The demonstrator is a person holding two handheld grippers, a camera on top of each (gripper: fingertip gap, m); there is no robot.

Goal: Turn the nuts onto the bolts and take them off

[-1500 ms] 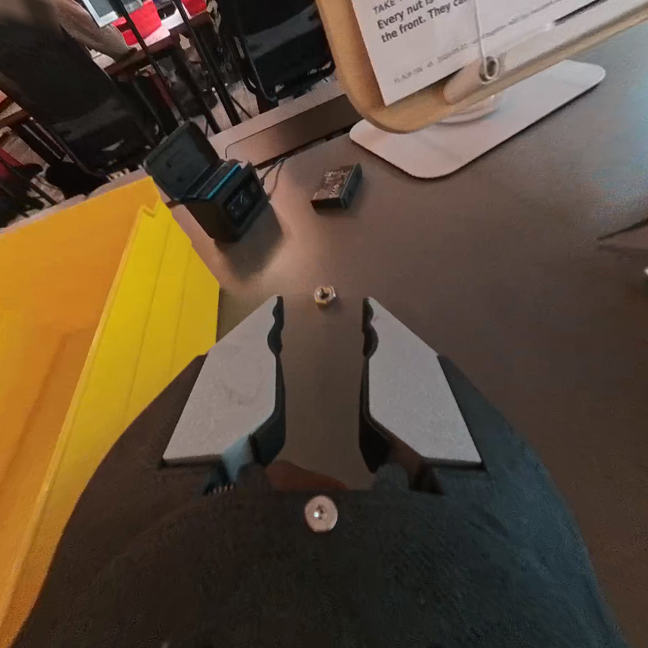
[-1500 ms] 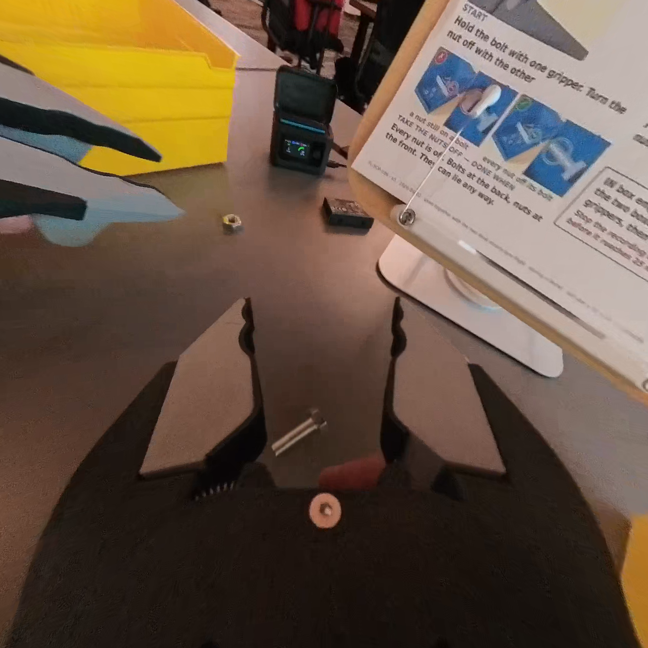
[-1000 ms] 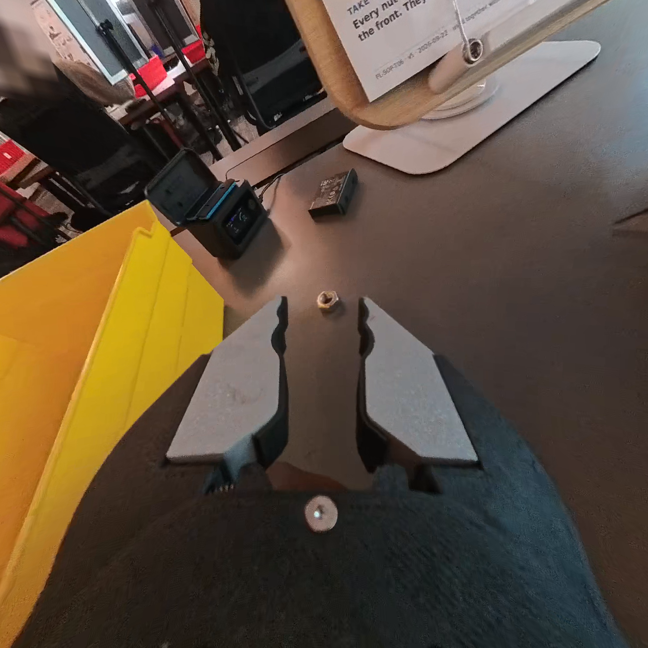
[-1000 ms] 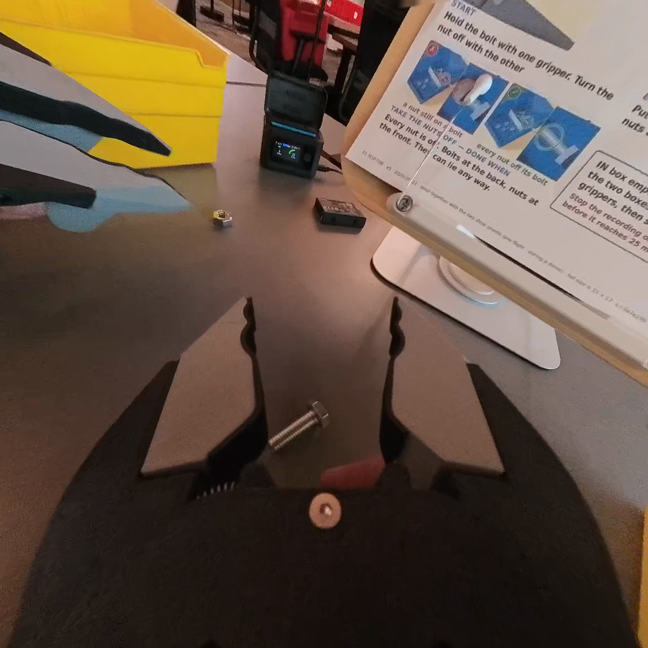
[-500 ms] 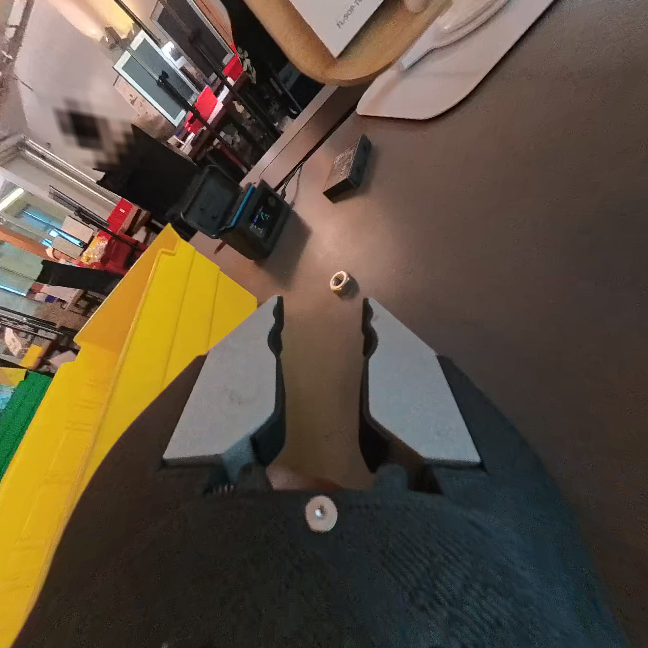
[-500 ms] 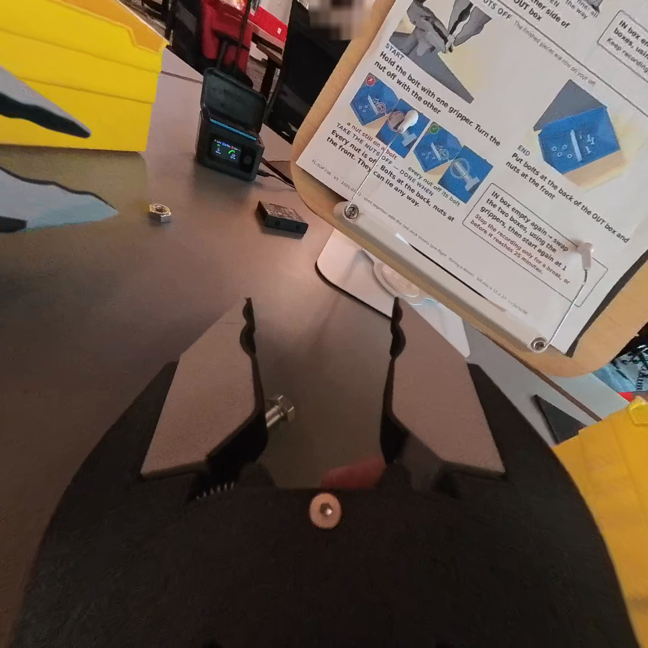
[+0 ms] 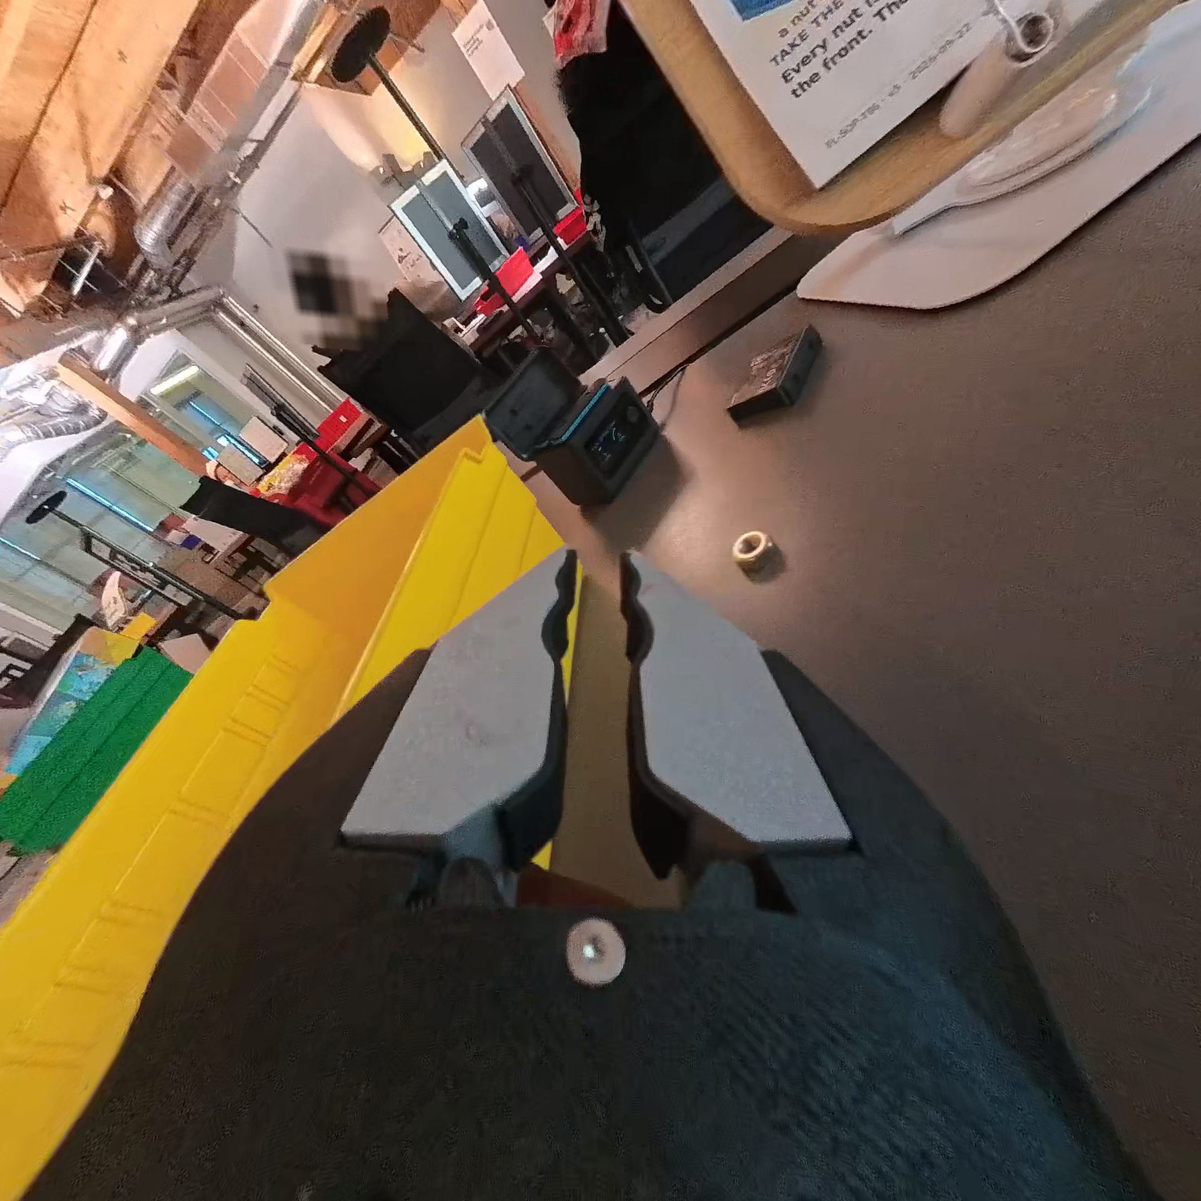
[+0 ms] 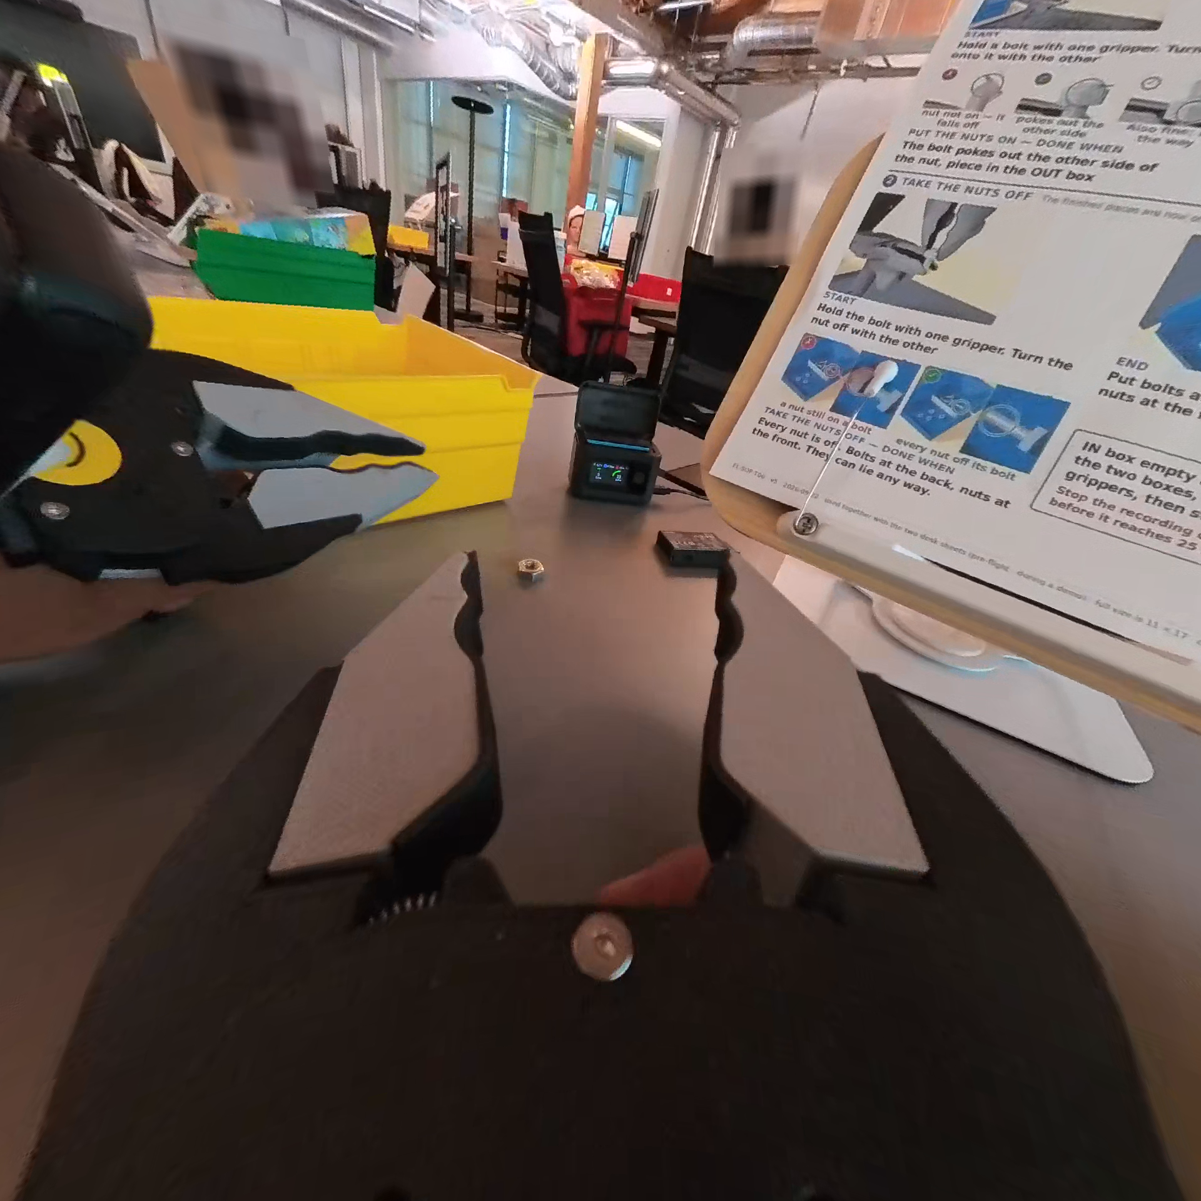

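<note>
A small metal nut lies on the dark table, to the right of and just past my left gripper. That gripper's jaws are nearly shut, with a narrow gap and nothing between them. In the right wrist view the nut lies just beyond my right gripper, near its left fingertip. The right gripper is wide open and empty. The left gripper shows at the left of that view, above the table in front of the yellow bin. No bolt is in view.
A yellow bin stands along the left, also in the right wrist view, with a green bin behind it. A black device with a screen and a small black block lie beyond the nut. An instruction board on a white base is at right. Some 15 centimetres of space lies between my two pairs of fingers. To the small metal nut: left tips about 8 centimetres, right tips about 20 centimetres. Look for it in the right wrist view too.
The left jaws have narrowed to a slit and the left gripper has swung left, so the nut sits to its right. The right gripper has tilted up, and the bolt has left its view.
</note>
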